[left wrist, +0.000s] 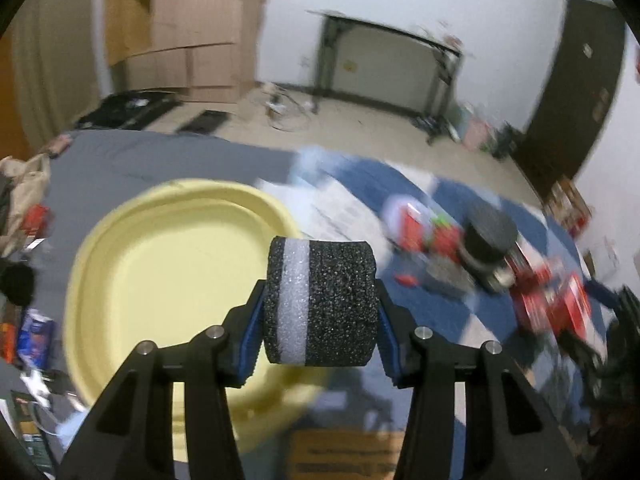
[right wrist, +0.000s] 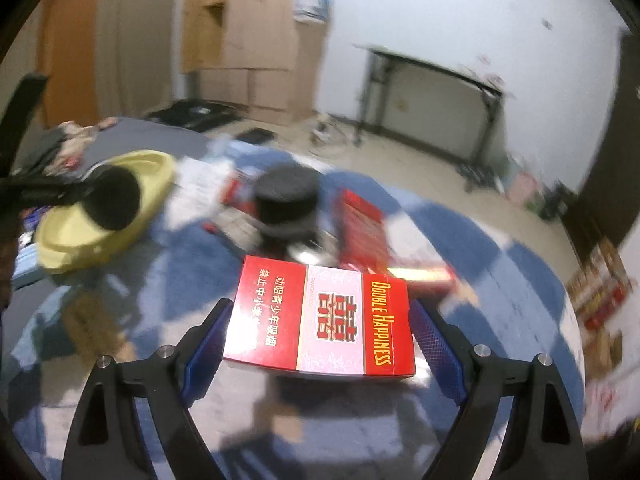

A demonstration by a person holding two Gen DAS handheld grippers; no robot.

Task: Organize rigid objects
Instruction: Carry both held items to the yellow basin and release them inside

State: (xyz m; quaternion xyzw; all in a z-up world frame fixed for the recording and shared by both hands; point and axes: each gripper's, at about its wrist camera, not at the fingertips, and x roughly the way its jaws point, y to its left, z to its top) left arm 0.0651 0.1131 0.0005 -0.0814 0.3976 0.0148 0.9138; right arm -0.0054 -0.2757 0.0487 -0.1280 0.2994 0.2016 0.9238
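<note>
My left gripper (left wrist: pixel 320 304) is shut on a black foam cylinder (left wrist: pixel 322 302) with a white band, held above the right part of a yellow tray (left wrist: pixel 160 264). My right gripper (right wrist: pixel 320 320) is shut on a red Double Happiness box (right wrist: pixel 320 314), lifted over the blue and white cloth (right wrist: pixel 500 280). In the right wrist view the left gripper's foam cylinder (right wrist: pixel 114 199) hangs over the yellow tray (right wrist: pixel 76 236) at the left. A second black cylinder (right wrist: pixel 286 202) stands among red boxes (right wrist: pixel 362 228) behind the held box, and it shows as a blurred black cylinder (left wrist: pixel 486 240) in the left wrist view.
A grey sheet (left wrist: pixel 140 160) lies under the tray, with clothes and small packets (left wrist: pixel 28 208) along its left edge. A brown card box (left wrist: pixel 344 456) lies below the left gripper. A black-framed desk (left wrist: pixel 392 68) and cardboard boxes (left wrist: pixel 192 28) stand by the far wall.
</note>
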